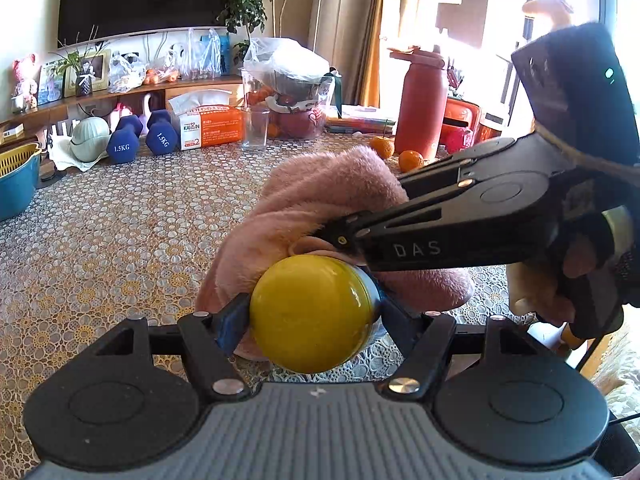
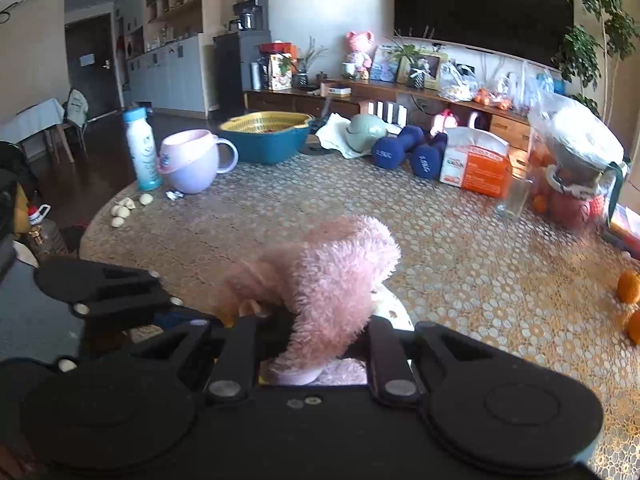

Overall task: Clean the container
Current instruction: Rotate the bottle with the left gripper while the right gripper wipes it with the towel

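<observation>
A small container with a glossy yellow rounded end (image 1: 310, 314) is clamped between the blue pads of my left gripper (image 1: 310, 316), held just above the table. A fluffy pink cloth (image 1: 320, 204) drapes over its far side. My right gripper (image 1: 340, 236) reaches in from the right and is shut on that cloth, pressing it against the container. In the right wrist view the pink cloth (image 2: 332, 280) bunches up between the right gripper's fingers (image 2: 314, 344) and hides the container. The left gripper's body (image 2: 108, 292) shows at lower left.
The round table has a lace-patterned cover (image 1: 120, 240). At the back stand two blue dumbbells (image 1: 140, 138), a tissue box (image 1: 212, 124), a clear glass (image 1: 255, 128), a red bottle (image 1: 424, 108) and oranges (image 1: 410, 160). A lilac cup (image 2: 192, 166), white bottle (image 2: 142, 148) and teal basket (image 2: 266, 136) stand far left.
</observation>
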The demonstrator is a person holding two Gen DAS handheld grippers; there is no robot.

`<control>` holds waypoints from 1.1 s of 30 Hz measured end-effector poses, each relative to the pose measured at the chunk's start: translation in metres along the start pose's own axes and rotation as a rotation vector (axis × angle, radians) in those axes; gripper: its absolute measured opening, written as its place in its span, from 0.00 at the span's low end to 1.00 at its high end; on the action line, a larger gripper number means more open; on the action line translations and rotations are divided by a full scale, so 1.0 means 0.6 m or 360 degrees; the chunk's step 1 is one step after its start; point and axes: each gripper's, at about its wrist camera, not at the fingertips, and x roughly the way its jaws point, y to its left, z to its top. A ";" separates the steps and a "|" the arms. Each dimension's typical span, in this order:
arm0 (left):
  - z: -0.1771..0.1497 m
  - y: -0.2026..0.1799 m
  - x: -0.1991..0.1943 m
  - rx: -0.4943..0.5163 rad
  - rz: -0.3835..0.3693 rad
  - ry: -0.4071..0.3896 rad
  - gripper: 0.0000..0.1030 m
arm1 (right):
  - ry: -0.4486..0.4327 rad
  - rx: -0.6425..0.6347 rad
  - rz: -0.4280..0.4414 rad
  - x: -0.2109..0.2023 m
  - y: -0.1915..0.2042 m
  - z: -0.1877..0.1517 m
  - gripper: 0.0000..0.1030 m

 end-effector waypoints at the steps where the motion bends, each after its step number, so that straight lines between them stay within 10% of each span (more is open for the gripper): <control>1: 0.000 0.001 0.000 -0.0004 -0.0002 0.0000 0.69 | 0.0025 0.0015 -0.0034 0.006 -0.010 -0.009 0.15; 8: -0.006 0.013 -0.001 -0.0072 -0.0024 0.0013 0.69 | 0.0040 0.0102 -0.0265 -0.017 -0.066 -0.045 0.14; 20: -0.016 0.010 -0.003 -0.0054 -0.0024 0.0035 0.69 | -0.0161 0.0135 0.0226 -0.079 0.007 -0.005 0.15; 33: -0.043 0.029 -0.002 -0.0126 -0.0084 0.0109 0.69 | 0.0001 0.0225 0.0014 -0.041 -0.044 -0.057 0.15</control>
